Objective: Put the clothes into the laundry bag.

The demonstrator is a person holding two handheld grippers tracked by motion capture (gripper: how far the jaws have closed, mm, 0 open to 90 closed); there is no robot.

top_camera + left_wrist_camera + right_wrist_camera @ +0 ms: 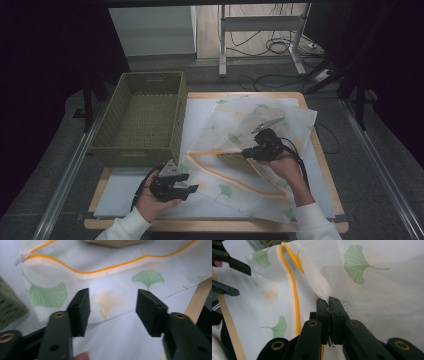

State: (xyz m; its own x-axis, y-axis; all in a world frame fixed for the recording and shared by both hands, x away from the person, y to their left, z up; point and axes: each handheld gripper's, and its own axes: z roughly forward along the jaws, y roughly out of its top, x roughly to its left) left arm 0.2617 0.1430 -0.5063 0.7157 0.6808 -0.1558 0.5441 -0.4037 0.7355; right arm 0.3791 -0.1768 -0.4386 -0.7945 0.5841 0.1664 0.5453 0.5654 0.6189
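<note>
My right gripper point(329, 302) is pinched tight on the lifted edge of the sheer white mesh laundry bag with green ginkgo leaves and an orange zipper point(260, 131), holding its mouth up. My left gripper point(112, 312) hangs just off the bag's near corner, jaws spread wide with nothing between them. The bag sprawls over a white sheet on the pale wooden table point(320, 165), right beside a green woven rectangular basket point(142, 117). Grey floor and loose cables lie beyond.
</note>
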